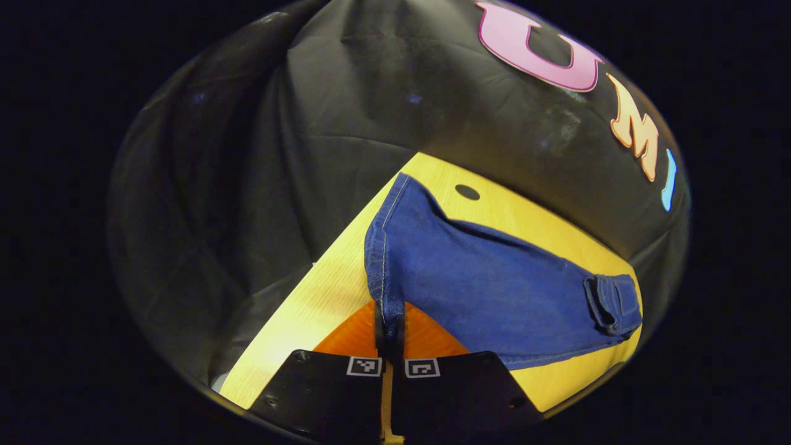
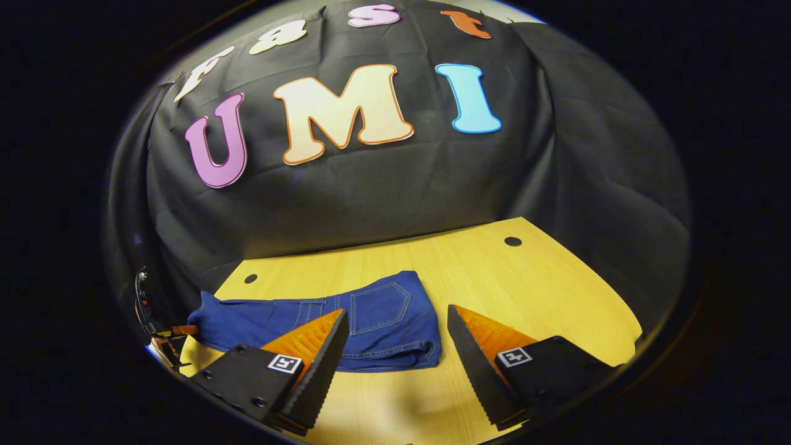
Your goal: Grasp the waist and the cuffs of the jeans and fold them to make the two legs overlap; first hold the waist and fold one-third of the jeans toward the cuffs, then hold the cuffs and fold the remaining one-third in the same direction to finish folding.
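While left claw (image 1: pixel 389 330) pinches stitched hem edge of blue denim jeans (image 1: pixel 488 290), garment lies across yellow wooden tabletop (image 1: pixel 321 303). Right claw (image 2: pixel 395 352) spread wide, holds nothing, hovers near waist end with back pocket (image 2: pixel 380 309). Denim likely soft, limp, moderately heavy; drapes, sags when lifted. Layers may slip apart. Recommended grip points: thick seamed edges, meaning waistband and cuff hems, taking all layers together.

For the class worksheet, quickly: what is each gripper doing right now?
Left gripper: closed on the jeans at the cuff end.
Right gripper: open, holding nothing.
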Motion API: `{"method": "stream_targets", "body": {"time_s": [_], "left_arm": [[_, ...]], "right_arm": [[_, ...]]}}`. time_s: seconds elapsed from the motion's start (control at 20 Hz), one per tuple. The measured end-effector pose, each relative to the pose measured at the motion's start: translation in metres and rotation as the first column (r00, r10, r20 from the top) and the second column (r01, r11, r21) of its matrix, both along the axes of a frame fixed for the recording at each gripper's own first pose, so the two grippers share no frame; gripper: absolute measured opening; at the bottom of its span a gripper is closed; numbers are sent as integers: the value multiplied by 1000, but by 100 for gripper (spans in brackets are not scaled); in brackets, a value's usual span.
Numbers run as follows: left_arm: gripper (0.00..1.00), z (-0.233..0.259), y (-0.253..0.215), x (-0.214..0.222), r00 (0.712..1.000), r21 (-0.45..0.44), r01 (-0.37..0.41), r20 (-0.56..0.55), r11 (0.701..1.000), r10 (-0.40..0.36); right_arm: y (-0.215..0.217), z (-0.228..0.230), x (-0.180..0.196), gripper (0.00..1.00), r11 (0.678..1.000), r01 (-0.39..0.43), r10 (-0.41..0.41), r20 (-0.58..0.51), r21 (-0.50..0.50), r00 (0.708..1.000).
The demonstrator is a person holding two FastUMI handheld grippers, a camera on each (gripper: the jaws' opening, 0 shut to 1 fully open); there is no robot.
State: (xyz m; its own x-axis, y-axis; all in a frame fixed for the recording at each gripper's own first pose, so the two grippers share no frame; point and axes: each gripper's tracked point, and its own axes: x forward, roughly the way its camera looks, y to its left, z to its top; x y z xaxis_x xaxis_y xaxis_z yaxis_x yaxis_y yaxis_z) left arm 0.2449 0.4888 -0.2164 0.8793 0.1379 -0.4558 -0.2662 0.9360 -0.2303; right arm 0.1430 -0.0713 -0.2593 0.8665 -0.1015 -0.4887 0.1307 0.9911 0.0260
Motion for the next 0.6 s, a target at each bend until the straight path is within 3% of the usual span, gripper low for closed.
{"method": "stream_targets", "body": {"time_s": [0.05, 0.2, 0.35, 0.4, 0.45, 0.55, 0.6], "left_arm": [[0, 12, -4, 0, 1000, -6, 9, 22, 1000, -9], [0, 52, -43, 8, 995, 3, 65, 75, 998, -65], [0, 91, -99, 20, 986, 56, 118, 111, 991, -124], [0, 101, -119, 25, 981, 71, 139, 124, 988, -148], [0, 108, -140, 31, 977, 89, 156, 135, 984, -167], [0, 123, -182, 40, 964, 136, 189, 165, 973, -210], [0, 132, -205, 44, 955, 160, 205, 183, 966, -234]], "right_arm": [[-5, 1, -2, 98, 1000, 1, -1, 2, 6, 1000], [-25, 0, 0, 98, 1000, 1, -1, -1, 17, 1000], [-49, 0, 1, 98, 1000, -12, 12, -9, 27, 1000], [-58, 0, 4, 94, 999, -17, 17, -8, 27, 1000], [-67, 0, 4, 98, 999, -22, 22, -8, 29, 1000], [-87, 0, 4, 98, 999, -27, 28, -12, 42, 1000], [-98, 3, 5, 94, 999, -25, 25, -8, 46, 1000]]}}
